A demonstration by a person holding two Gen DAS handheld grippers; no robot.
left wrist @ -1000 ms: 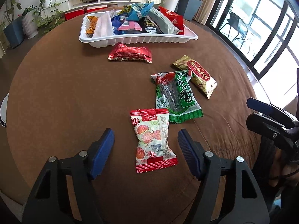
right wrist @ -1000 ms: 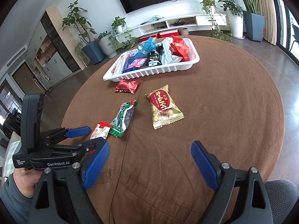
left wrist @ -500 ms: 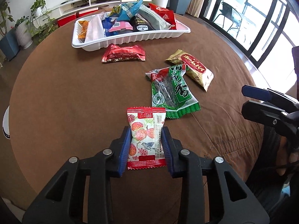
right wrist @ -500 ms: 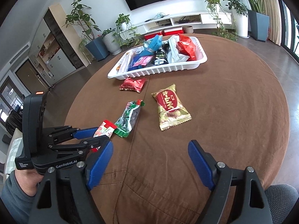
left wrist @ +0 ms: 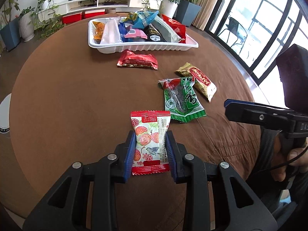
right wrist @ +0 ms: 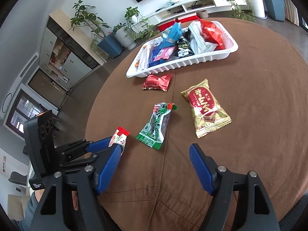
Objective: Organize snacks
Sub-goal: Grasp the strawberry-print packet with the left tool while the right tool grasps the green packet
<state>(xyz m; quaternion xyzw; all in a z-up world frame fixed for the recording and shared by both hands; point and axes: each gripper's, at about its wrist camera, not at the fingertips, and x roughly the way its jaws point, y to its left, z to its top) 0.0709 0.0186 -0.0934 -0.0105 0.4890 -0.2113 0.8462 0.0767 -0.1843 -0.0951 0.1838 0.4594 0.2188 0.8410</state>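
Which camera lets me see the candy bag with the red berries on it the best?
The left wrist view: the berry candy bag faces the camera, pinched between the left tongs. The right wrist view shows only its red top edge poking out, seen sideways.

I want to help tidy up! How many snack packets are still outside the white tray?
4: a strawberry-print packet in the left gripper, a green packet, a gold-and-red packet and a red packet by the tray.
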